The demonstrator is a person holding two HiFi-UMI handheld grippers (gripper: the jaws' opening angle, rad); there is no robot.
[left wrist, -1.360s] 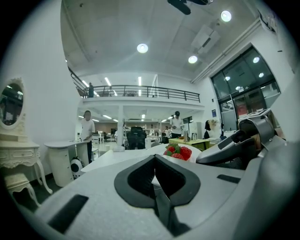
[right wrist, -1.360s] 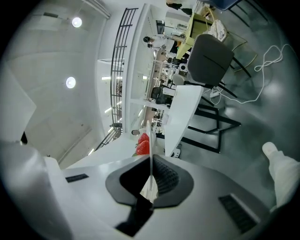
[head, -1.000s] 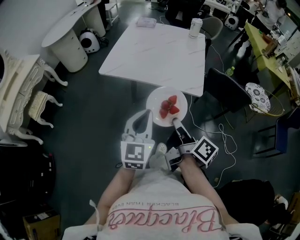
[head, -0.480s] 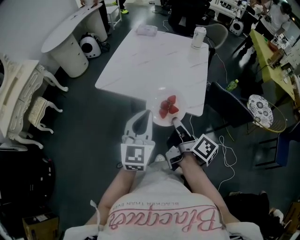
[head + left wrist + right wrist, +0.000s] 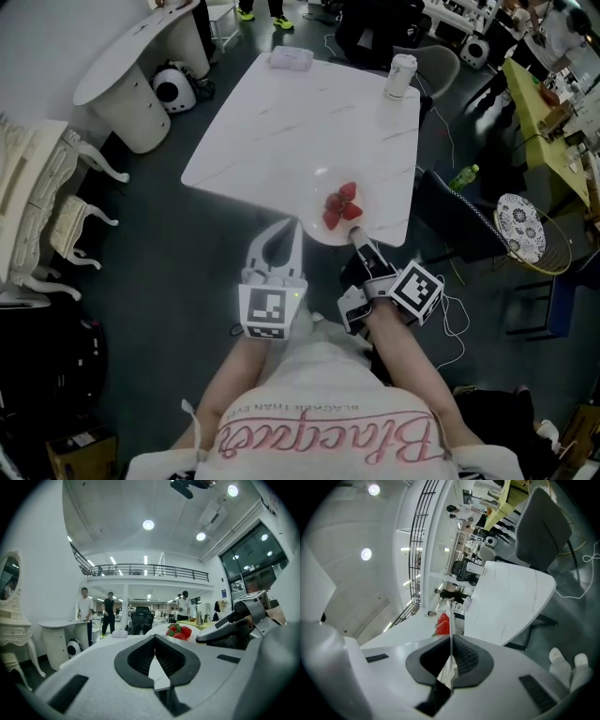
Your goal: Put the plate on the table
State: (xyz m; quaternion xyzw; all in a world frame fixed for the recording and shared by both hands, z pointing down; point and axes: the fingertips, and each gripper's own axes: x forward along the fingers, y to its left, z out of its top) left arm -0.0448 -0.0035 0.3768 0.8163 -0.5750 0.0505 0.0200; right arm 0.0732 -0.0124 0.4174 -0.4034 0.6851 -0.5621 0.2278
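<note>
While right gripper point(image 5: 358, 237) pinches rim, white plate point(image 5: 317, 229) carries red strawberries point(image 5: 341, 204).

A white plate point(image 5: 319, 225) bearing strawberries point(image 5: 341, 204) is held by its near rim in the right claw point(image 5: 357, 237), overlapping the near edge of the white desk point(image 5: 281, 122). The left claw point(image 5: 296, 227) is seen just beside the plate. A can point(image 5: 400, 75) stands at the desk's far corner.
</note>
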